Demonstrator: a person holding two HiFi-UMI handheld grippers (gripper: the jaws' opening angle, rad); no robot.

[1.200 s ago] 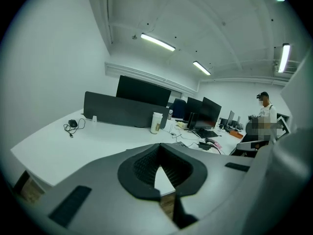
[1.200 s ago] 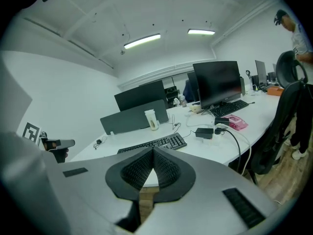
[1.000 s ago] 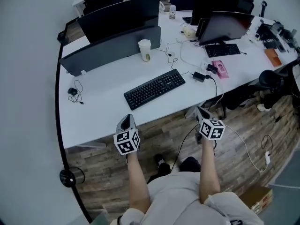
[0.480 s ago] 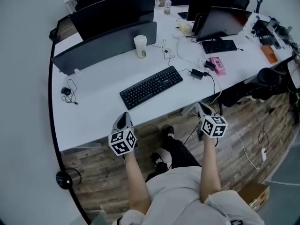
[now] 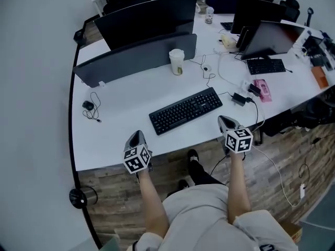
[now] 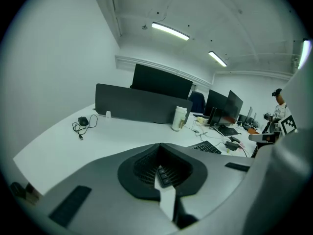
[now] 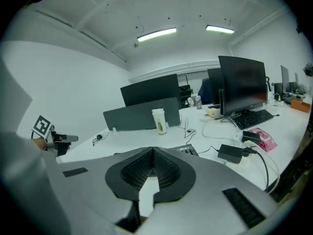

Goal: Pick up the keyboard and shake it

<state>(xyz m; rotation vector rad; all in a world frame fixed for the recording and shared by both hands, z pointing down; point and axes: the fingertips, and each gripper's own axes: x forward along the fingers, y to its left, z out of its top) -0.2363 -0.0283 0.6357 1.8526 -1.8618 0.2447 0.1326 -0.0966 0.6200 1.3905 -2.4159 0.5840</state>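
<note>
Left gripper (image 5: 137, 136), right gripper (image 5: 225, 121) nearer keyboard (image 5: 186, 110); cup (image 5: 177, 61) beyond.

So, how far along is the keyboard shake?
Nothing is done yet: the keyboard lies flat on the desk, untouched. In hand: the left hand-held gripper and right hand-held gripper, both shut and empty, hover by the desk's near edge. Left: open, grasp, lift and shake.

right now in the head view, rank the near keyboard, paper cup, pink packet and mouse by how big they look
1. keyboard, clearly largest
2. paper cup and pink packet, about alike, so not ranked apart
3. mouse, smallest
</note>
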